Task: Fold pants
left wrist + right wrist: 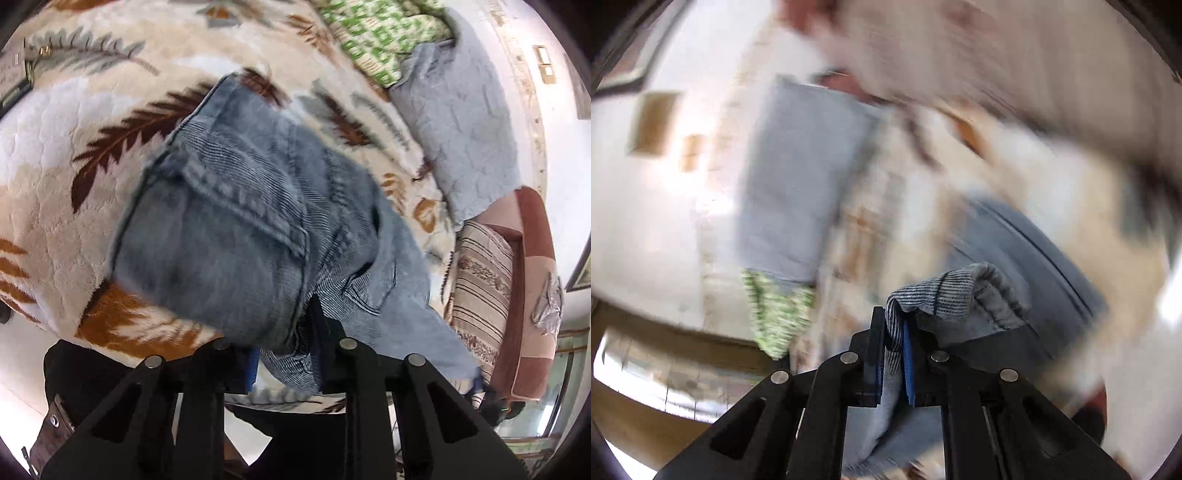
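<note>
We work over a bed covered by a fleece blanket [92,122] with a brown and grey leaf print. The pants [240,221], blue corduroy, lie bunched on this blanket, with one end lifted off it toward both grippers.

Handling, as we judge it: the fabric is soft and limp, of moderate weight, and the ribbed surface should give the pads good friction. It will sag and drape wherever it is unsupported, so we recommend holding at stitched edges, such as the waistband or a hem, where the layers are thicker and less likely to slide apart. Two well-spaced holds should keep the edge taut.

The left gripper [284,354] is clamped on a thick fold of the pants near a seam. The right gripper [894,354] is closed on a thinner layer of the same garment, pinched between its blue pads [909,362], with a hemmed edge curling over just beyond the fingertips.

View differences: the left wrist camera is sharp and shows most of the garment, its seams and a pocket, plus a grey pillow [469,122], a green patterned cloth [376,33] and a striped cushion [484,280] at the bed's edge. The right wrist camera is heavily blurred beyond the fingers; only it shows the right pinch and the hem clearly.
</note>
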Available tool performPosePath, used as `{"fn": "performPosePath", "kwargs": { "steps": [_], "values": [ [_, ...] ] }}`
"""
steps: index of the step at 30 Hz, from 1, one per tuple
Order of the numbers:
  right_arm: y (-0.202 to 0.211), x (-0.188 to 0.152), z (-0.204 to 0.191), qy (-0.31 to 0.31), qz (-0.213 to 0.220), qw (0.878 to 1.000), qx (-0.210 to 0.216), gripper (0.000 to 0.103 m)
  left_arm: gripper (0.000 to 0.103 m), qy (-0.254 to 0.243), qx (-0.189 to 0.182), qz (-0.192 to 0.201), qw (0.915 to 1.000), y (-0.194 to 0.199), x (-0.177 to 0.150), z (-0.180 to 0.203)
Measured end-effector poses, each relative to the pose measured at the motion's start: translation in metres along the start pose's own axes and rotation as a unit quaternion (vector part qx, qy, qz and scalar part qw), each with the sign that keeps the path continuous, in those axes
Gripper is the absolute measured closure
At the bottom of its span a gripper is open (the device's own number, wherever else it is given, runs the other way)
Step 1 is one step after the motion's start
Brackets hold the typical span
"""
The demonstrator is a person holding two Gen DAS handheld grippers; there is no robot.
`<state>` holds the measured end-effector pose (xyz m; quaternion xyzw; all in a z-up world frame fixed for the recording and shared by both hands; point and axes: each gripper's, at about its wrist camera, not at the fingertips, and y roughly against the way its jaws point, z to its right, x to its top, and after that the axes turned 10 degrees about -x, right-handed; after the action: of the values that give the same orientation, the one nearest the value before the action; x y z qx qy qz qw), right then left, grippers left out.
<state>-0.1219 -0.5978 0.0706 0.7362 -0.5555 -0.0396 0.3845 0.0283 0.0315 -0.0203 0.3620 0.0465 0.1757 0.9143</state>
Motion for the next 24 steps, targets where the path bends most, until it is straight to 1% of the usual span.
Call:
{"fn": "performPosePath", "kwargs": {
  "steps": [2,3,4,5,7,10,12,14,16,17,18,20,21,22,23,24],
  "values": [
    [0.021,0.007,-0.032,0.079,0.048,0.996,0.006,0.095,0.084,-0.019,0.000,0.005,0.9998,0.005,-0.005,0.007],
    [0.026,0.007,-0.038,0.102,0.059,0.993,-0.001,0.096,0.084,-0.025,0.003,0.006,0.9997,0.005,-0.007,0.008],
    [0.025,0.005,-0.035,0.112,0.057,0.992,-0.015,0.096,0.084,-0.028,0.008,0.005,0.9996,0.005,-0.008,0.006],
    [0.020,0.002,-0.025,0.110,0.045,0.992,-0.029,0.096,0.084,-0.028,0.013,0.002,0.9995,0.003,-0.010,0.003],
    [0.003,-0.007,0.011,0.080,0.009,0.995,-0.066,0.095,0.084,-0.022,0.026,-0.009,0.9994,-0.004,-0.012,-0.006],
    [-0.015,-0.030,0.072,0.017,-0.036,0.993,-0.114,0.095,0.084,-0.004,0.030,-0.028,0.9992,-0.012,-0.016,-0.020],
    [-0.019,-0.043,0.100,-0.011,-0.048,0.990,-0.130,0.095,0.084,0.000,0.030,-0.032,0.9990,-0.014,-0.018,-0.023],
    [-0.023,-0.051,0.116,-0.028,-0.053,0.989,-0.138,0.095,0.083,-0.008,0.035,-0.032,0.9988,-0.015,-0.017,-0.021],
    [-0.027,-0.057,0.122,-0.037,-0.059,0.987,-0.144,0.095,0.083,-0.014,0.039,-0.033,0.9986,-0.015,-0.018,-0.020],
    [-0.025,-0.057,0.119,-0.037,-0.056,0.987,-0.146,0.094,0.083,-0.020,0.038,-0.034,0.9985,-0.013,-0.019,-0.019],
    [-0.023,-0.056,0.116,-0.038,-0.052,0.986,-0.153,0.089,0.083,-0.024,0.037,-0.035,0.9984,-0.011,-0.019,-0.018],
    [-0.010,-0.057,0.107,-0.038,-0.048,0.985,-0.162,0.089,0.083,-0.038,0.029,-0.034,0.9983,-0.003,-0.022,-0.015],
    [-0.004,-0.060,0.102,-0.039,-0.047,0.986,-0.158,0.089,0.082,-0.043,0.024,-0.031,0.9983,0.004,-0.024,-0.015],
    [0.004,-0.064,0.094,-0.038,-0.048,0.988,-0.145,0.088,0.081,-0.047,0.018,-0.028,0.9983,0.010,-0.026,-0.015],
    [0.007,-0.068,0.091,-0.036,-0.053,0.989,-0.134,0.087,0.078,-0.052,0.009,-0.024,0.9983,0.018,-0.027,-0.016],
    [0.009,-0.074,0.084,-0.033,-0.064,0.990,-0.121,0.083,0.074,-0.055,0.004,-0.021,0.9983,0.022,-0.028,-0.017]
  ]
}}
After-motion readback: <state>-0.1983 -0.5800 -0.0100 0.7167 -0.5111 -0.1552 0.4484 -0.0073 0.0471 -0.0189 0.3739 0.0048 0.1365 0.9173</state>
